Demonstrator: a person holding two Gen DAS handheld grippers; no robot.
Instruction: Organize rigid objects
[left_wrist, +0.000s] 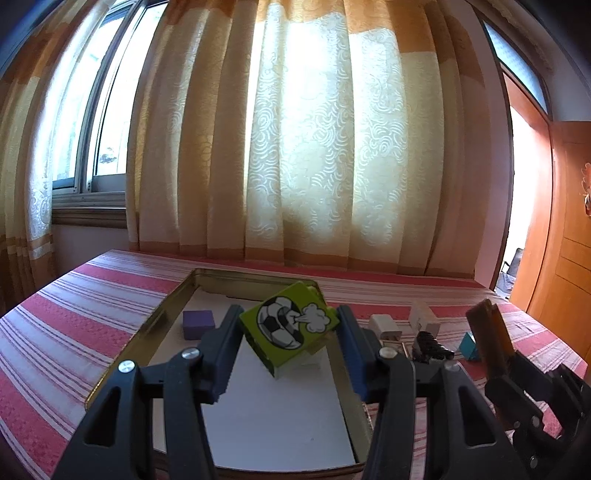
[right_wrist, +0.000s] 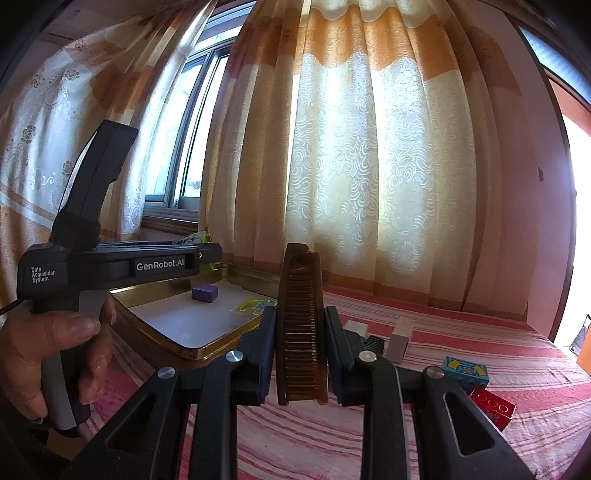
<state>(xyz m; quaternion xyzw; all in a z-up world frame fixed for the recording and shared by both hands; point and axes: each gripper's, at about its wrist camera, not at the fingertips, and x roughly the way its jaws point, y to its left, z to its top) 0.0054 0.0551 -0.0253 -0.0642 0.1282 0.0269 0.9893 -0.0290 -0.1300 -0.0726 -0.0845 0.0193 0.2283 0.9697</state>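
The left gripper (left_wrist: 288, 332) clamped a green block (left_wrist: 290, 326) (tilted); at its three o'clock, the right gripper (right_wrist: 300, 350) pinched a brown comb (right_wrist: 301, 325).

Inside the shallow gold-rimmed metal tray (left_wrist: 140, 334) the white floor lies mostly bare — only a small purple block (left_wrist: 198, 324) stands near its far left corner. Right of the tray, the red-striped cloth (right_wrist: 461, 354) is crowded: a white charger (left_wrist: 384, 326), a black ribbed clip (left_wrist: 430, 345), a pale upright block (right_wrist: 400, 339), a teal box (right_wrist: 466, 371) and a red box (right_wrist: 493, 408). The cloth nearest the right gripper lies bare.
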